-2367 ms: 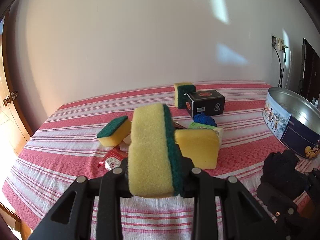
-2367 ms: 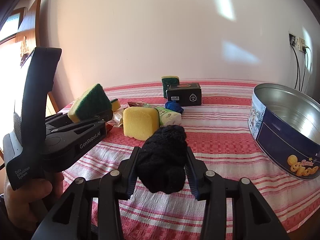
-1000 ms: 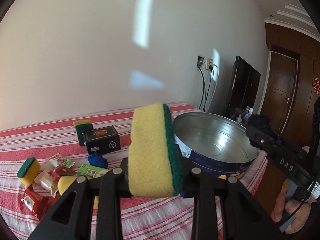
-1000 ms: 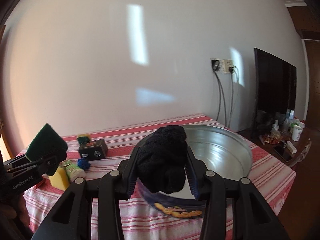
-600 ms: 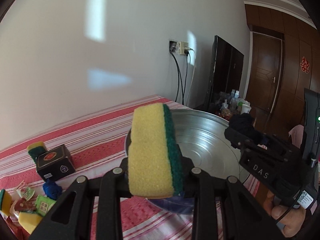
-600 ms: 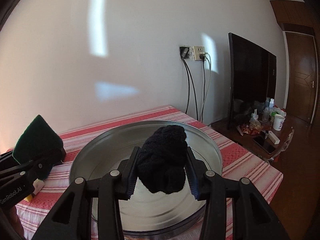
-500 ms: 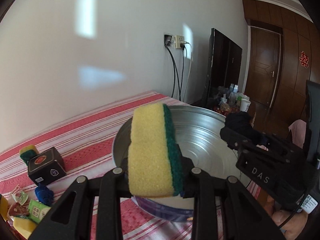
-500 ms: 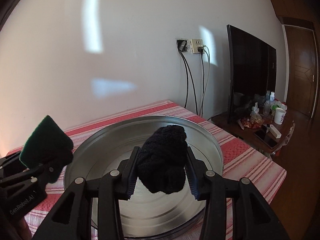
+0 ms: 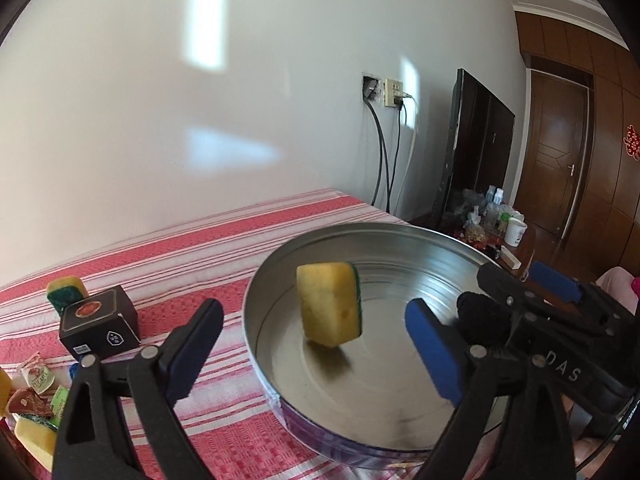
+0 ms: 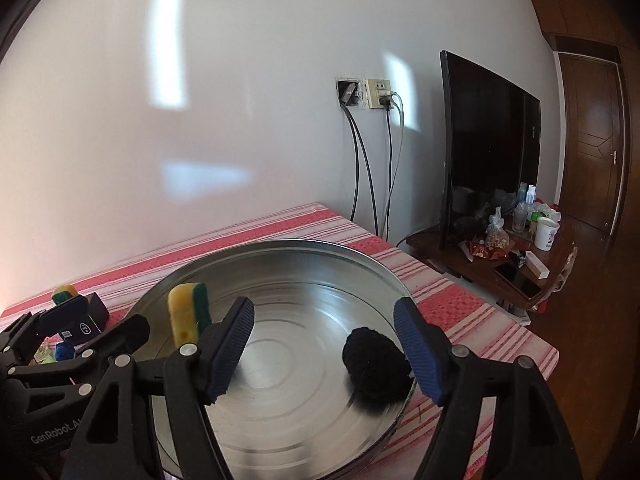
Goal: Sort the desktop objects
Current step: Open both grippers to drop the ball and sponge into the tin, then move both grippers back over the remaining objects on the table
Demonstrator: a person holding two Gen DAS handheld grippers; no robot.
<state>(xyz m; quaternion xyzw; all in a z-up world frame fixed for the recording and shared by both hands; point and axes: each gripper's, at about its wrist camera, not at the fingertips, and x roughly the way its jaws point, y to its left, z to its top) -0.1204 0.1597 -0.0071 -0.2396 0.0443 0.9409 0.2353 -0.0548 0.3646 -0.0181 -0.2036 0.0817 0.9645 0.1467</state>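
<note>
Blue pads frame both views, and both pairs of jaws are opening with nothing pressed between them. My left gripper (image 9: 316,340) stands wide — its sponge (image 9: 330,304) is loose, tipped on a corner just above the tin's (image 9: 256,308) floor, apparently dropping in. My right gripper (image 10: 324,346) is parting too; the black knit ball (image 10: 376,368) sits near the right pad, not clamped, inside the tin beside its near wall.

To do this release well, I'd hold both hands level over the tin until each thing lies flat, then draw back without clipping the rim.

Farther off on the striped cloth (image 9: 192,252) wait the black box (image 9: 100,326), another sponge (image 9: 66,288) behind it, and packets (image 9: 34,384) at the left edge.

I can't tell whether the ball touches the floor or the pad. The packets are cut off by the frame, their print unreadable; my own hands are out of sight.
</note>
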